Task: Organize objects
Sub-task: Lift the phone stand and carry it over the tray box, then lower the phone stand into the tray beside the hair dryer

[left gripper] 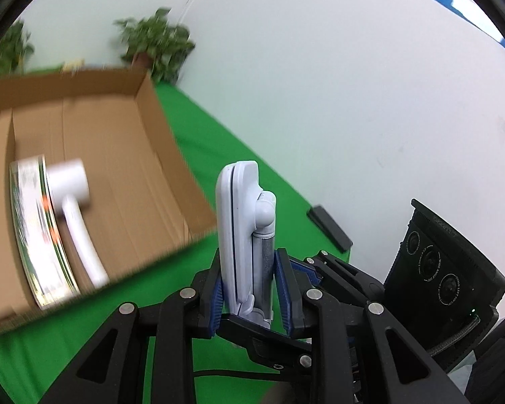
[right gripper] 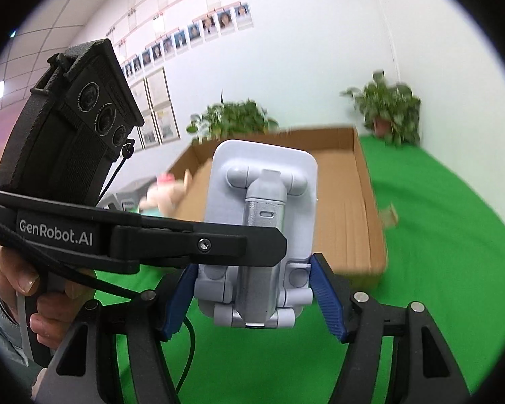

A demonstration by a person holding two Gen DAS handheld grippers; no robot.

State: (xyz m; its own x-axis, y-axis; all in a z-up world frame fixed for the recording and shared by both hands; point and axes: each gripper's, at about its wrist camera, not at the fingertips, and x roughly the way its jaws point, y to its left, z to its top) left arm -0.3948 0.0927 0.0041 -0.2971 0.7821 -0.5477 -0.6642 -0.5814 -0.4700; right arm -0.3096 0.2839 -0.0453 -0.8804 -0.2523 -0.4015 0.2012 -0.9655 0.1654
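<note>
A white folding phone stand stands upright between both grippers, held above the green table. My left gripper is shut on its lower part from the sides. In the right wrist view the stand sits between my right gripper's blue pads; the left pad touches it, the right pad stands a little off. The left gripper's finger crosses in front of the stand. An open cardboard box lies behind, holding a white hair dryer and a flat printed package.
Potted plants stand by the wall behind the box. A black flat object lies on the green cloth near the wall. A pink plush toy sits at the box's left side. The other gripper's camera housing is at right.
</note>
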